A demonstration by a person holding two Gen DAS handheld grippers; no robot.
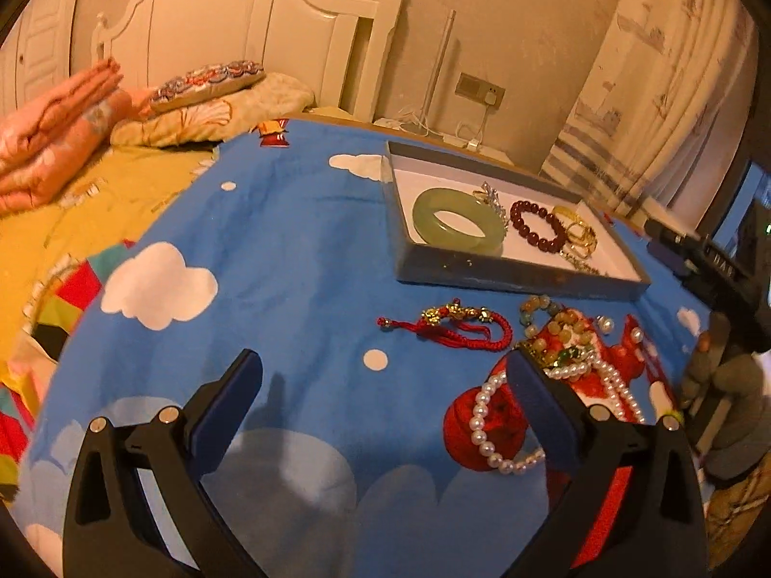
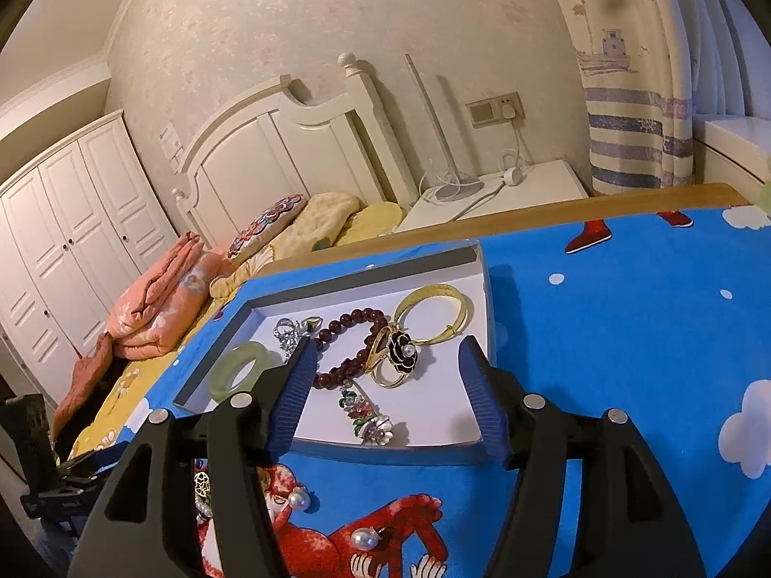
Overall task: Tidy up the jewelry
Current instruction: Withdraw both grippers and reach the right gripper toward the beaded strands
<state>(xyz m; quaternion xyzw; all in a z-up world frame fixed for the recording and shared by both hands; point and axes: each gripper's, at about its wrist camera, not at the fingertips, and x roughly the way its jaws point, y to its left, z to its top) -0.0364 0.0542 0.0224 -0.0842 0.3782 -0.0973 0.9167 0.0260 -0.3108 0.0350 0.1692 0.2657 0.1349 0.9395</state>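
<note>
A shallow grey tray [image 1: 520, 284] [image 2: 337, 284] lined in white lies on the blue cloud-print cloth. It holds a green jade bangle [image 1: 453, 221] [image 2: 236, 368], a dark red bead bracelet [image 1: 537, 224] [image 2: 356, 315], a gold bangle [image 2: 436, 290], a black flower ring [image 2: 402, 349] and an enamel flower chain [image 2: 373, 426]. My right gripper [image 2: 388, 347] hovers open over the tray's near half, its pads touching nothing. In front of the tray lie a red cord bracelet [image 1: 453, 322], a pearl necklace [image 1: 482, 419] and a mixed bead bracelet [image 1: 554, 327]. My left gripper [image 1: 383, 366] stands open over bare cloth, its right finger beside the pearls.
Two loose pearl earrings [image 2: 299, 498] [image 2: 364, 538] rest on the red print near the tray. A bed with a yellow sheet [image 1: 96, 202], a folded pink quilt [image 1: 53, 130] and pillows lies to the left. A white nightstand [image 2: 520, 188] and curtain [image 2: 631, 144] stand behind.
</note>
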